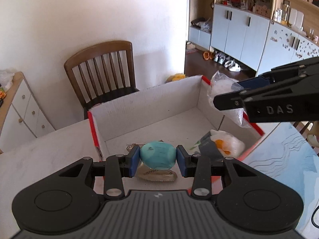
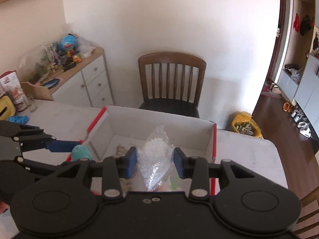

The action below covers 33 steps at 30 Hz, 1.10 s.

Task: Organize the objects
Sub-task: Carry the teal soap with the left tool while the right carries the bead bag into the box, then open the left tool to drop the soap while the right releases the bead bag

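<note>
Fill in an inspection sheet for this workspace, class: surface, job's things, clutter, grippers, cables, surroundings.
Surface: white table.
Job's things: white cardboard box with red edges, open; packets already inside.
Clutter: blue cloth, glass jar at far table edge.
Grippers: left gripper shut on turquoise oval object; right gripper holds clear bag of white pellets over box.
Cables: dark loop at the left view's lower right, unclear.
Surroundings: wooden chair, white drawer cabinet.

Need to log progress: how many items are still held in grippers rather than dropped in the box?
2: turquoise oval object in left gripper; clear bag of white beads in right gripper.
</note>
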Available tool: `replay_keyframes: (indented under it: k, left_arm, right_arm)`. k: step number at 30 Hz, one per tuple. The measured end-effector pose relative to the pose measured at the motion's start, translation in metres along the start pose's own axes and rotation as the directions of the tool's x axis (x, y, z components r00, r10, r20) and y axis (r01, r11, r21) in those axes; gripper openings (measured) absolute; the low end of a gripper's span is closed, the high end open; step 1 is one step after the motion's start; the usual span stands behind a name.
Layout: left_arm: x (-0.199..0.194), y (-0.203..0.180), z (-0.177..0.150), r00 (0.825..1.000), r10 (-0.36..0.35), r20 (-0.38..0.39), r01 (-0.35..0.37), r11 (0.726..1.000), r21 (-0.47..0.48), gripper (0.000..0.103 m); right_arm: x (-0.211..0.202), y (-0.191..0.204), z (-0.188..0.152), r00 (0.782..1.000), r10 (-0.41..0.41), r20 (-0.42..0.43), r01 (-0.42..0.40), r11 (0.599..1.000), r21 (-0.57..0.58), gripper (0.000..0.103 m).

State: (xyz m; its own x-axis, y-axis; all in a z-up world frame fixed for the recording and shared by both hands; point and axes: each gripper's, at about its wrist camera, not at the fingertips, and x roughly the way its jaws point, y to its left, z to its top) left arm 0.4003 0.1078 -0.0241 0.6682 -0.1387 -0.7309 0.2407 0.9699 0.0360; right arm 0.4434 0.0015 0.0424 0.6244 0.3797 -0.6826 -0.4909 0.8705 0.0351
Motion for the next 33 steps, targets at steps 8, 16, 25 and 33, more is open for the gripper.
replay_keyframes:
  k: [8, 16, 25, 33]
  left_arm:
    - [0.049, 0.009, 0.01, 0.997, -0.014, -0.077, 0.011, 0.999, -0.032, 0.039]
    - [0.083, 0.013, 0.009, 0.991, -0.019, -0.131, 0.013, 0.999, -0.046, 0.039]
    - [0.105, 0.018, 0.003, 0.981, -0.029, -0.191, 0.019, 0.998, -0.054, 0.039]
    - [0.112, 0.019, 0.003, 0.98, -0.03, -0.199, 0.017, 0.998, -0.068, 0.039]
  right_arm:
    - [0.056, -0.002, 0.006, 0.995, -0.032, -0.097, 0.036, 0.999, 0.037, 0.038]
    - [0.096, -0.002, -0.002, 0.98, -0.064, -0.189, 0.071, 0.997, 0.029, 0.038]
    - [0.125, -0.011, -0.013, 0.957, -0.034, -0.289, 0.057, 0.996, 0.069, 0.039]
    - [0.134, -0.018, -0.022, 0.942, -0.035, -0.333, 0.074, 0.992, 0.104, 0.039]
